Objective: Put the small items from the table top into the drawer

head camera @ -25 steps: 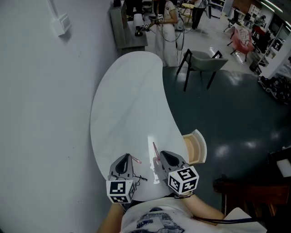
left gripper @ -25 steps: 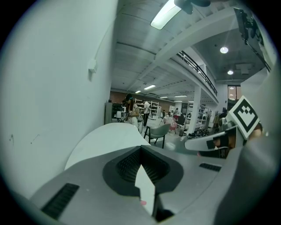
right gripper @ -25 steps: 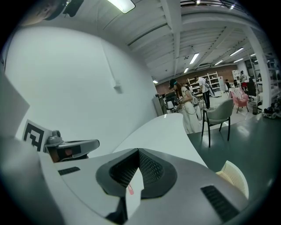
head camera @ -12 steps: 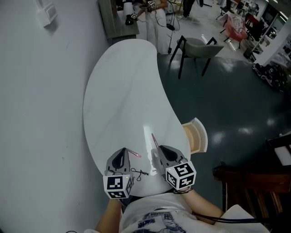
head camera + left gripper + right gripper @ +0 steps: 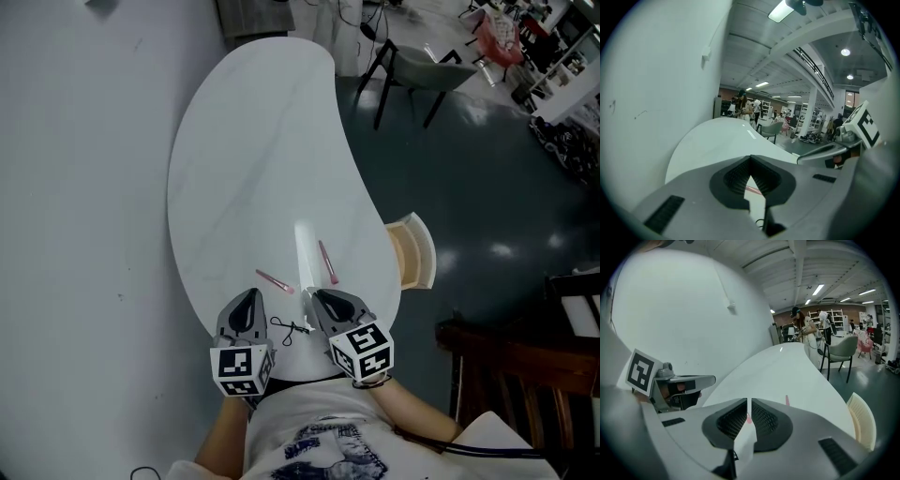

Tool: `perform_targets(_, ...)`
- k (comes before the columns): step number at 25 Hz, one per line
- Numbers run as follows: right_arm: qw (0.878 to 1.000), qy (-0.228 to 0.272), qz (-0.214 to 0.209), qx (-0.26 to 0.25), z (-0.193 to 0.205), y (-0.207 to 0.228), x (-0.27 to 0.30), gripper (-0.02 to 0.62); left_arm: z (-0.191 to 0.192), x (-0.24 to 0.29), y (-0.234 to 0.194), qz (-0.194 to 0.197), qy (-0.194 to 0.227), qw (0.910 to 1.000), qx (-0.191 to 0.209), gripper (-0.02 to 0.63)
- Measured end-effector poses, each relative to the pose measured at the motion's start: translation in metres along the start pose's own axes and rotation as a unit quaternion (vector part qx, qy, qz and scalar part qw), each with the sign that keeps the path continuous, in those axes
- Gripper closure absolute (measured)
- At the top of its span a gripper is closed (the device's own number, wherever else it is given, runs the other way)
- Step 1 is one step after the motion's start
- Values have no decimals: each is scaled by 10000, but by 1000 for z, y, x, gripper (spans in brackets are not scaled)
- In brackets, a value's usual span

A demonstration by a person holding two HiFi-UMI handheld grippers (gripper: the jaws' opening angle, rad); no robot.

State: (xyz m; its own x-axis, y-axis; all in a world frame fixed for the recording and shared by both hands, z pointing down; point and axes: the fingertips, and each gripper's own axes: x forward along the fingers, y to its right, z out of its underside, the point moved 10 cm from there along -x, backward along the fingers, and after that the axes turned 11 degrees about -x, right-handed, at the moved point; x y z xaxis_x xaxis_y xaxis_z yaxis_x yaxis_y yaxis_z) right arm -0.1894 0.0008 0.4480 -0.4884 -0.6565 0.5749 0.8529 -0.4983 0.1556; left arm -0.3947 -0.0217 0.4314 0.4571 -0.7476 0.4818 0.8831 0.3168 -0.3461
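You held both grippers low over the near end of the white table [image 5: 253,159], close in front of your body, and they pointed away from you along the table top. The left gripper [image 5: 251,293] had its jaws clenched, tips touching, with nothing between them. The right gripper [image 5: 312,296] stood just beside it, also clenched and empty (only a thin slit showed between its pads). Your left forearm [image 5: 223,439] and right forearm [image 5: 417,427] reached forward from the bottom of the head view, where the picture's edge cut them off.

The small items lay on the table top. One pink stick [image 5: 275,281] lay just ahead of the left gripper and a second pink stick [image 5: 327,262] lay ahead of the right gripper. A small black thing [image 5: 289,327] lay between the two grippers, and it was too thin to tell what it was. In the left gripper view the near stick showed only as a short pink line through the gap behind the jaw tips.

The drawer [image 5: 413,265] stood pulled out at the table's right edge, near the right gripper. A bright strip of lamp reflection [image 5: 306,262] lay on the table between the two sticks. A grey wall [image 5: 75,234] ran along the left side of the table. A chair [image 5: 412,73] stood on the dark floor by the far end, well apart from the items.
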Motion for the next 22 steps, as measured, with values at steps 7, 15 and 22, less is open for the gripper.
perform_targets(7,9994,-260,-176,-137,16,-15,6,572,17,-11,-3,-98,-108,9999,-72,586)
perform_targets(15,9953,-599,-691,-310,35,-35,21,492,33,-21,-8,-199,-255,9994,-115,586)
perform_targets(22,9912,-758,-1024,-354,48,-45,24,387,50,-28,-10,-222,-384,9988,-193,586)
